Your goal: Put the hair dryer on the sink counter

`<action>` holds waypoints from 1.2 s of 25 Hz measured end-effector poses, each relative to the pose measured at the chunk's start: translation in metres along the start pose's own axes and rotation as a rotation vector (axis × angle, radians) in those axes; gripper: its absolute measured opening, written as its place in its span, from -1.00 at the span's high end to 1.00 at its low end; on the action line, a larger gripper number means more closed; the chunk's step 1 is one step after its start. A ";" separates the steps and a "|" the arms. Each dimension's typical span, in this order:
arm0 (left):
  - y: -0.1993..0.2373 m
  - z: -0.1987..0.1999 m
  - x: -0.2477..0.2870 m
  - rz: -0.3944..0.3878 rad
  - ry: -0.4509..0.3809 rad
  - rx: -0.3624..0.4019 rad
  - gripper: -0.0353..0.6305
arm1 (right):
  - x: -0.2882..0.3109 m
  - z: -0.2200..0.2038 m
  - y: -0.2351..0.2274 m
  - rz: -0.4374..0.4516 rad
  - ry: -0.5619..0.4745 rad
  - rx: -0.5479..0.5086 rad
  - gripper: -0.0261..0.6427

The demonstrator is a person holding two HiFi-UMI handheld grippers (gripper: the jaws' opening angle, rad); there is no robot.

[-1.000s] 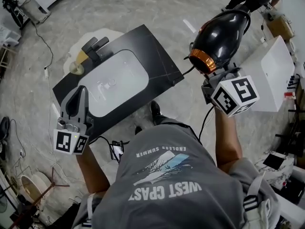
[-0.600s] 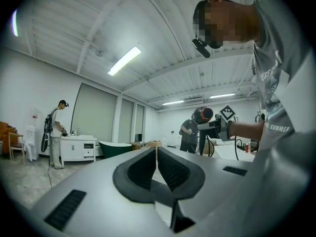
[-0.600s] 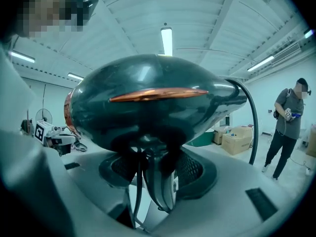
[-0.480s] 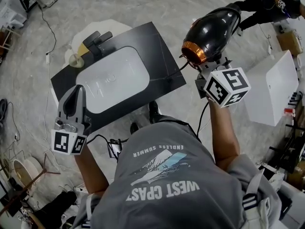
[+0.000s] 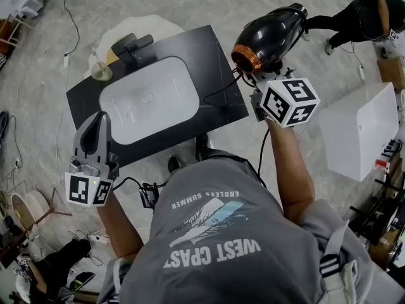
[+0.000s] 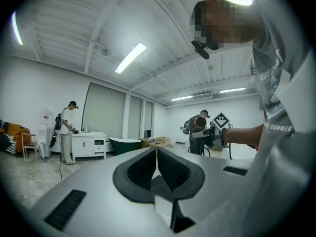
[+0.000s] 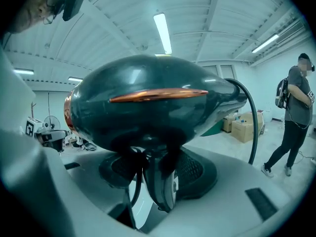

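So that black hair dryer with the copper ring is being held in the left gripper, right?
Not quite. The hair dryer is in the right gripper, whose jaws clamp its handle, as the right gripper view shows. The left gripper is shut with nothing in it. The rest stands: the dryer is black with a copper ring.

Left gripper [image 6: 156, 157] held low, fingers together; right gripper [image 7: 158, 171], arm outstretched, apparently clamps the hair dryer [image 5: 269, 37].
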State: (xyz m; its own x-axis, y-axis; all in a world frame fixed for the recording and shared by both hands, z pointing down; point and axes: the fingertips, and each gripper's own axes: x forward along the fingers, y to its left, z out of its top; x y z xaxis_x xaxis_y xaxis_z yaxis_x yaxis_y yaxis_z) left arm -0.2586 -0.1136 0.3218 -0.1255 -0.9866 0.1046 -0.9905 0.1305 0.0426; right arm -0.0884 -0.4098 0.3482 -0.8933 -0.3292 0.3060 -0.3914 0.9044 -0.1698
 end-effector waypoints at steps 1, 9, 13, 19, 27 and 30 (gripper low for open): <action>0.000 0.000 -0.001 0.009 0.004 0.001 0.82 | 0.006 -0.004 -0.002 0.004 0.009 0.003 0.25; 0.003 -0.008 -0.006 0.078 0.030 -0.006 0.82 | 0.045 -0.033 -0.014 0.033 0.075 0.025 0.25; 0.004 -0.010 -0.004 0.098 0.036 -0.012 0.82 | 0.065 -0.048 -0.018 0.050 0.110 0.044 0.25; 0.004 -0.013 -0.004 0.126 0.051 -0.019 0.82 | 0.089 -0.066 -0.024 0.068 0.163 0.042 0.25; 0.014 -0.022 0.003 0.154 0.078 -0.035 0.82 | 0.134 -0.096 -0.033 0.078 0.217 0.090 0.25; 0.014 -0.026 0.004 0.163 0.095 -0.045 0.82 | 0.148 -0.105 -0.036 0.074 0.233 0.095 0.25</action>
State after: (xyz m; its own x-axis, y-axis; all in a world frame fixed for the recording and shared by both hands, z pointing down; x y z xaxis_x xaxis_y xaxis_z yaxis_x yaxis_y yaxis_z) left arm -0.2717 -0.1130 0.3486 -0.2761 -0.9385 0.2071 -0.9538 0.2942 0.0614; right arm -0.1827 -0.4627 0.4983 -0.8497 -0.1814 0.4950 -0.3553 0.8907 -0.2836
